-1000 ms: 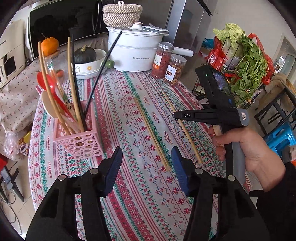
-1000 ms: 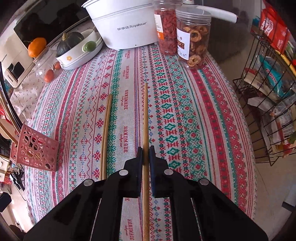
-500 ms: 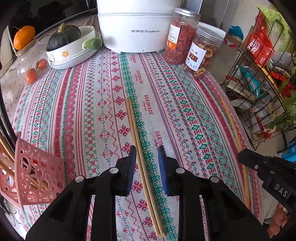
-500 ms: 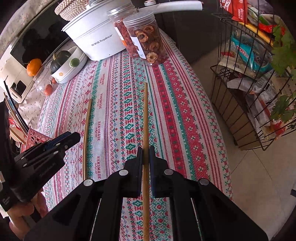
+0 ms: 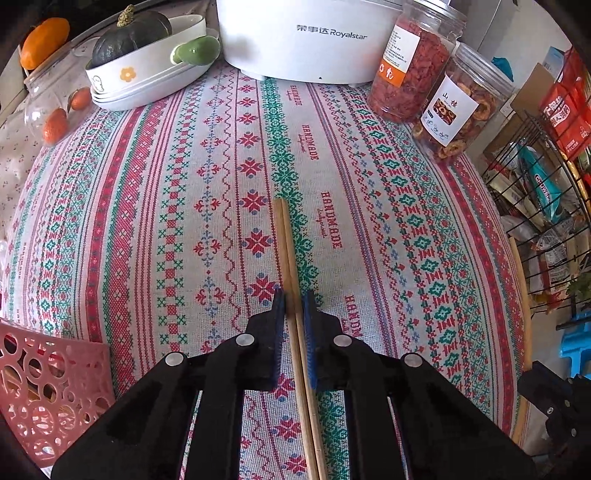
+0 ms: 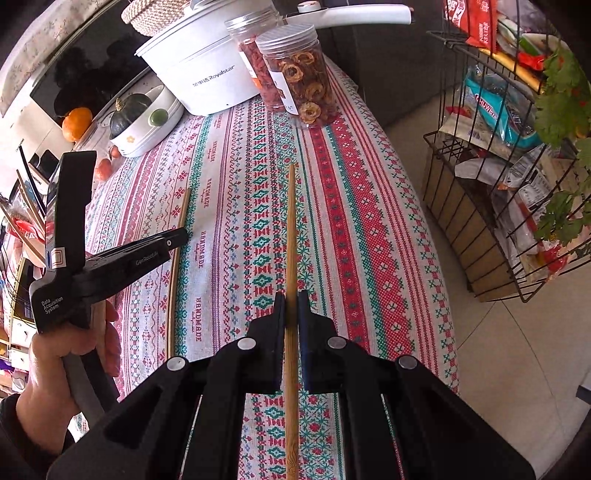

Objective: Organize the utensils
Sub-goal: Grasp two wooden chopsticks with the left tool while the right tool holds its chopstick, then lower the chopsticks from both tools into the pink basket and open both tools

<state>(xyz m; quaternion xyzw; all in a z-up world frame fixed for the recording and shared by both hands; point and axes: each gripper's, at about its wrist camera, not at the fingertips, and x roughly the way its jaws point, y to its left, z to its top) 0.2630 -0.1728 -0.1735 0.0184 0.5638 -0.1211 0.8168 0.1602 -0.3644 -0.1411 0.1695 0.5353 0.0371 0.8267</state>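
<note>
A light bamboo chopstick (image 5: pixel 288 251) lies on the patterned tablecloth (image 5: pixel 147 221), pointing away from me. My left gripper (image 5: pixel 293 306) points down over its middle. Its jaws are closing, and the blue pads (image 5: pixel 309 332) sit tight against both sides of the stick. From the right wrist view the left gripper (image 6: pixel 181 236) covers part of that chopstick (image 6: pixel 173 280). My right gripper (image 6: pixel 291 299) is shut on a darker bamboo chopstick (image 6: pixel 291 221), which sticks out ahead of it over the cloth. A pink perforated utensil basket (image 5: pixel 48 387) stands at the lower left.
At the back stand a white Royalstar pot (image 5: pixel 306 33), two jars of dried fruit (image 5: pixel 454 110), and a white dish (image 5: pixel 147 74) holding a dark squash. A wire rack (image 6: pixel 498 184) full of packets stands beyond the table's right edge. A hand (image 6: pixel 55 350) holds the left gripper.
My left gripper came down and forward over the light chopstick, and its jaws went from wide apart to tight around it. The right gripper kept its chopstick and shifted slightly toward the table's right edge.
</note>
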